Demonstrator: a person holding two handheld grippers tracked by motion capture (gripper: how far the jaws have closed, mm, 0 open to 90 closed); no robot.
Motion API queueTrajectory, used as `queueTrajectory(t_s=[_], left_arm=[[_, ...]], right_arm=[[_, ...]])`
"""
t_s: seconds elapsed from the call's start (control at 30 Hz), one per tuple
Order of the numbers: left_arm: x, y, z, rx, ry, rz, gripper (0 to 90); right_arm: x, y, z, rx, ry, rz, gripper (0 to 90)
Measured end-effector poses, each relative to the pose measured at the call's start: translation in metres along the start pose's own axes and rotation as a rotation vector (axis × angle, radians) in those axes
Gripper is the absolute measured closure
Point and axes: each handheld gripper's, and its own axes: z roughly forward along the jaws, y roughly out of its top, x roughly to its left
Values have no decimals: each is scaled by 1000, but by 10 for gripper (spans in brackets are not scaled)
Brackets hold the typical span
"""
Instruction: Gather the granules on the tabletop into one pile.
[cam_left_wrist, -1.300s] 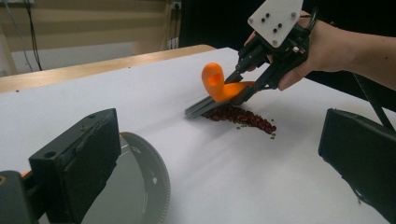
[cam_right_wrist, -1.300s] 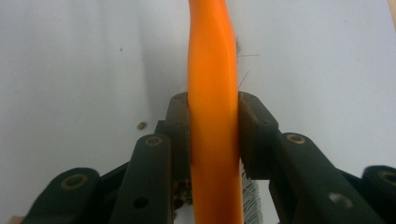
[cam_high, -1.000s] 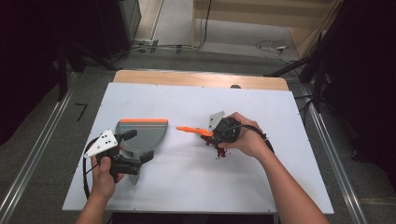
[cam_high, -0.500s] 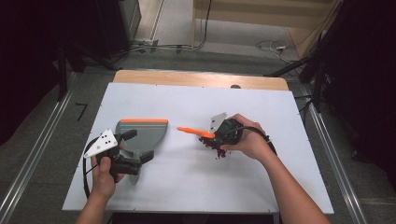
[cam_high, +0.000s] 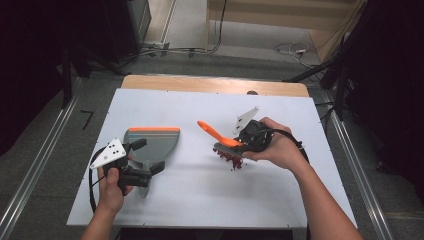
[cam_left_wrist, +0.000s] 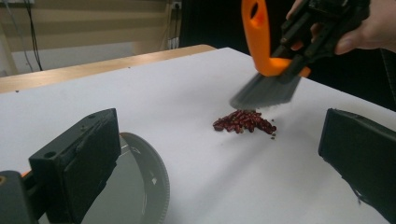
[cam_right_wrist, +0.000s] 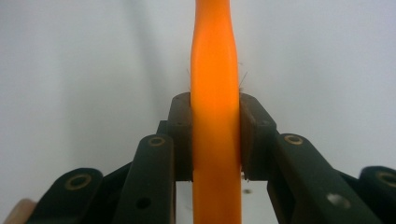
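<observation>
**Brush poised over the beans, dustpan waiting off to the left**

A small heap of dark red beans (cam_high: 231, 158) lies on the white table top (cam_high: 200, 200), just right of centre in the high view and in the middle of the left gripper view (cam_left_wrist: 244, 122). Directly above it hangs a hand brush with an orange plastic handle and grey bristles (cam_left_wrist: 267, 70); in the left gripper view the bristle tips sit just over the far edge of the heap, and whether they touch it cannot be told. The right gripper (cam_high: 248, 141) has its jaws clamped on the orange handle, seen squeezed between the two black pads in the right gripper view (cam_right_wrist: 215, 135).

Well apart, at centre left of the high view, rests a grey dustpan with an orange front lip (cam_high: 152, 142). The left gripper (cam_high: 145, 157) is at the pan's handle end with its jaws spread wide, gripping nothing.

The step in hand looks like the sweep itself: gathering the beans toward the pan. The next move likely calls for a low stroke leftward across the table, with the pan's lip flat on the surface and held steady to receive them
</observation>
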Motion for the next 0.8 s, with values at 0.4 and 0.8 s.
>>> queueTrajectory(t_s=[0.4, 0.8], left_arm=[[-1, 0, 1, -2, -1, -1, 0], [1, 0, 0, -1, -2, -2, 0]], right_arm=[[8, 11, 43, 101, 156, -37, 689], [-21, 13, 48, 89, 138, 3, 692]])
